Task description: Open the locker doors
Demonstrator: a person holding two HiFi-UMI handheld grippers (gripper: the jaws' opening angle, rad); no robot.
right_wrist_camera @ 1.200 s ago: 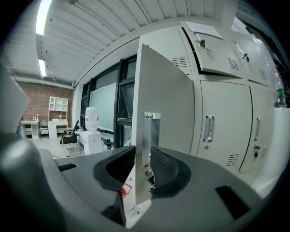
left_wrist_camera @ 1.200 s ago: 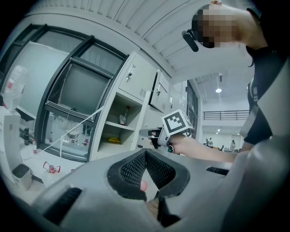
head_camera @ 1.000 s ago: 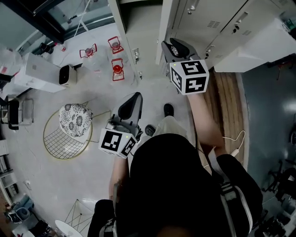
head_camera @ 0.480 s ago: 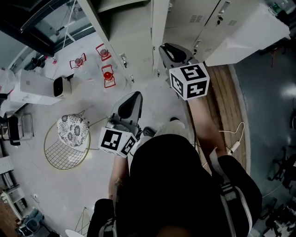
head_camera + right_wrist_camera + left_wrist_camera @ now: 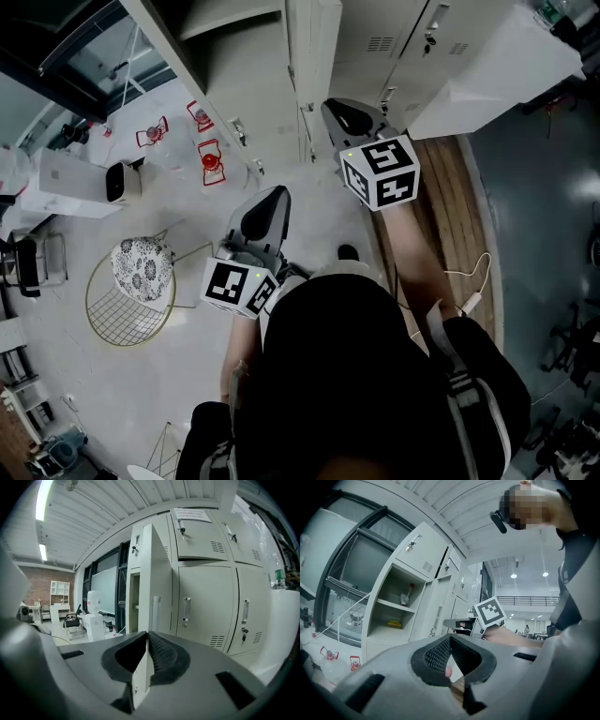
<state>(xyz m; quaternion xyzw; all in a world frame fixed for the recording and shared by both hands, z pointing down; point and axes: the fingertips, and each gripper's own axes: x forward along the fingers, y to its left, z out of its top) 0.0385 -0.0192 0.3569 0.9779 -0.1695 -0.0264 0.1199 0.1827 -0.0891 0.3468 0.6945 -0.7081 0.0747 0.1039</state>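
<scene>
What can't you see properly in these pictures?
- Left gripper view: shelf items in the open locker, too small to name.
- Right gripper view: paper notice on a top locker, print too small to read.
- Right gripper view: locker's inside, mostly hidden by its open door.
- Head view: floor underneath, hidden by the person's body.

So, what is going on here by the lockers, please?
A person stands at a row of grey lockers with a gripper in each hand. The right gripper is closing its jaws on the edge of a locker door that stands ajar, with the edge between its pads. The left gripper hangs lower with its jaws together and holds nothing. To the left, an open locker shows its shelves. The closed doors to the right are not yet opened.
</scene>
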